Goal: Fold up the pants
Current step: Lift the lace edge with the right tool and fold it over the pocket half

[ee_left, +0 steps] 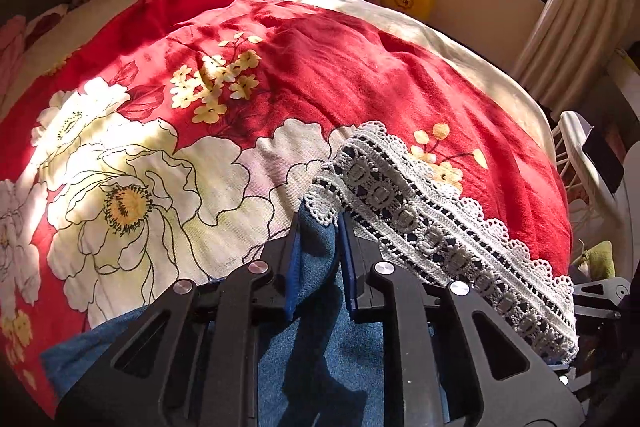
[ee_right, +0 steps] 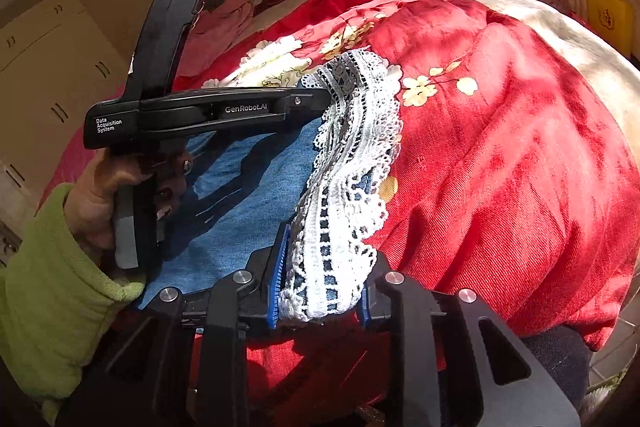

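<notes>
A red floral bedspread [ee_left: 360,67] covers the bed, and the blue denim pants [ee_left: 320,347] lie on its near edge, their white lace hem [ee_left: 420,203] raised. The left tongs [ee_left: 318,227] clench a denim fold beside the lace; only the right wrist view shows the left hand [ee_right: 100,195] holding them, while the right tongs [ee_right: 324,291] grip the lace hem

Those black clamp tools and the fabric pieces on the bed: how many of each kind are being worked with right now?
Hand-held grippers: 2, the left gripper and the right gripper
Denim pants with a white lace hem: 1, the pants, lace hem
Red floral bedspread: 1, the bedspread
Total: 4
</notes>
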`<action>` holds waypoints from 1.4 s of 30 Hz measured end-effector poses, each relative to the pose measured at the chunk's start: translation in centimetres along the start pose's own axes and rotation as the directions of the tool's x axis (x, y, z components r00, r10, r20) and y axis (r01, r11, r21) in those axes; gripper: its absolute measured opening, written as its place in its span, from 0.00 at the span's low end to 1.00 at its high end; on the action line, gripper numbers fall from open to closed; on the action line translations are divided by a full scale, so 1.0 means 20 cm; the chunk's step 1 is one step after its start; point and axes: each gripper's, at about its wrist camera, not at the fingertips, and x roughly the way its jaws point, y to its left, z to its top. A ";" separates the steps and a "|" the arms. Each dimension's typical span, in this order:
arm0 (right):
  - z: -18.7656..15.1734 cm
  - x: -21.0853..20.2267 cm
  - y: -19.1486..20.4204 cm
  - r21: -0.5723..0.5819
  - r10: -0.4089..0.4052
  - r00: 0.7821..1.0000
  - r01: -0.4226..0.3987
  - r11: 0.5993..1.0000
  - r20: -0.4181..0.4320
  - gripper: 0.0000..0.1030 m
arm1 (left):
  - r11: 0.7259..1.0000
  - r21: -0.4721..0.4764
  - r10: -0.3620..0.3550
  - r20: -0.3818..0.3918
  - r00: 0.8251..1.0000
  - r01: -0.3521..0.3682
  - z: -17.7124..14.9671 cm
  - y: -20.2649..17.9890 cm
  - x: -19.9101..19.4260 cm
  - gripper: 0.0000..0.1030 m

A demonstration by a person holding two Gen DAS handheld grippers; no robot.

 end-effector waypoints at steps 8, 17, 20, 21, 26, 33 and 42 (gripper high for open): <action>0.05 -0.11 0.27 -0.101 0.107 0.992 -0.100 0.990 0.068 0.23 | 0.997 -0.065 -0.035 0.099 0.994 0.041 -0.02 0.11 -0.25 0.09; 0.07 0.06 0.72 -0.278 0.164 0.986 -0.165 0.946 -0.026 0.23 | 0.983 -0.185 0.040 0.168 0.985 -0.008 -0.22 0.41 -0.49 0.09; 0.02 0.21 0.85 -0.326 0.137 0.986 -0.160 0.932 -0.093 0.23 | 0.964 -0.264 0.072 0.135 0.988 -0.034 -0.36 0.55 -0.48 0.14; -0.02 0.25 0.89 -0.350 0.118 0.987 -0.150 0.924 -0.111 0.23 | 0.949 -0.311 0.092 0.114 0.989 -0.052 -0.42 0.60 -0.50 0.16; -0.19 0.34 1.10 -0.470 0.124 0.972 -0.206 0.859 -0.199 0.26 | 0.856 -0.513 0.174 0.171 0.970 -0.063 -0.73 0.84 -0.72 0.24; -0.36 0.30 1.24 -0.542 0.184 0.946 -0.305 0.783 -0.266 0.43 | 0.760 -0.647 0.257 0.217 0.942 -0.058 -1.01 0.98 -1.00 0.30; -0.12 0.18 0.96 -0.404 0.156 0.982 -0.186 0.895 -0.108 0.54 | 0.812 -0.584 0.188 0.228 0.955 -0.020 -0.91 0.82 -0.93 0.49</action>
